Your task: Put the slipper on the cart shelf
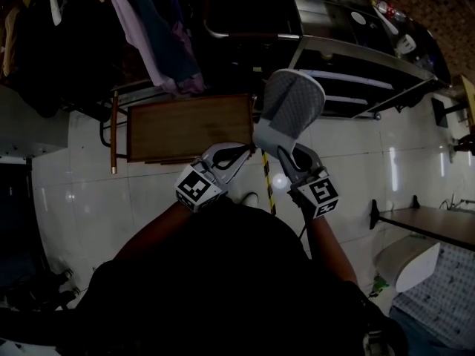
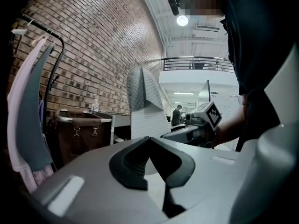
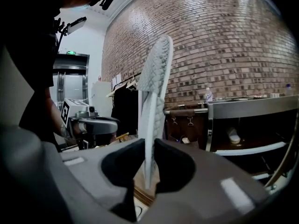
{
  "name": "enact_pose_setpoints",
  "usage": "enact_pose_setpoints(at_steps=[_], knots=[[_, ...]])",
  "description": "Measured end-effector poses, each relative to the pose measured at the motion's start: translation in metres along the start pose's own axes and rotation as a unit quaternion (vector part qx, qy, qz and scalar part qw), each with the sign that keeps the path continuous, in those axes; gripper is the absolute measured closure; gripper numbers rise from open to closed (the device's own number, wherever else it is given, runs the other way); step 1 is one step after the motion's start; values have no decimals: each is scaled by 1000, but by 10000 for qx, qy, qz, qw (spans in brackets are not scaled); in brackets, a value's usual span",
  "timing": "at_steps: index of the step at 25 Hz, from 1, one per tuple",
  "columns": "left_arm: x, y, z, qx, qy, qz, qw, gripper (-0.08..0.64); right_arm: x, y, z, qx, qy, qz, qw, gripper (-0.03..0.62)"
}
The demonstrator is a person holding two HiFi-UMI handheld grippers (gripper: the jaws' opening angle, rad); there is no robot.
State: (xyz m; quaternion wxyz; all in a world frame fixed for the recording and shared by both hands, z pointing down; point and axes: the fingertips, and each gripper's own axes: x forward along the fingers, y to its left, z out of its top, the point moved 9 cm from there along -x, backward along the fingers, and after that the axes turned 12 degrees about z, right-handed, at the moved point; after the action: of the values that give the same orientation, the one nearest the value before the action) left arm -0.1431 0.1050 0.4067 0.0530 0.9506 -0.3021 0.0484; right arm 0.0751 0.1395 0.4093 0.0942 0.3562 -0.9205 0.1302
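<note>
Cart point(image 1: 364, 54) comes first: its steel frame stands ahead of the right claw point(image 1: 282, 150) and off to that claw's right, well apart from it, open shelves facing us, so we judge the carry is under way and the placing not yet begun. Hanging garments point(image 1: 159, 35) fill the space ahead of the left claw point(image 1: 236, 154) and to its left, and a brown wooden top point(image 1: 189, 128) lies just beyond that claw's tips; we take both as things to steer past, with no part in the job. The slipper point(image 1: 289, 110) is not on the cart: it stands upright out of the right claw, which grips its lower end with one pad on each face, the rest rising above the jaws. We think that hold leaves the long free end leading, ready to slide onto a shelf while the claw itself remains outside the frame. The left claw is closed with nothing between its pads and sits just beside the right one, on its left, probably near as a spare support yet out of the slipper's way. A small pale thing point(image 3: 232, 135) lies on a shelf to the right of the gripping claw; we cannot tell what it is.
</note>
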Motion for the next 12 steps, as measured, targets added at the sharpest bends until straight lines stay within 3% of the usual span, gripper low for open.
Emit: enact_pose_setpoints(at_steps=[12], knots=[[64, -63, 8, 339, 141, -502, 9981, 558, -80, -31, -48, 713, 221, -294, 9968, 529]])
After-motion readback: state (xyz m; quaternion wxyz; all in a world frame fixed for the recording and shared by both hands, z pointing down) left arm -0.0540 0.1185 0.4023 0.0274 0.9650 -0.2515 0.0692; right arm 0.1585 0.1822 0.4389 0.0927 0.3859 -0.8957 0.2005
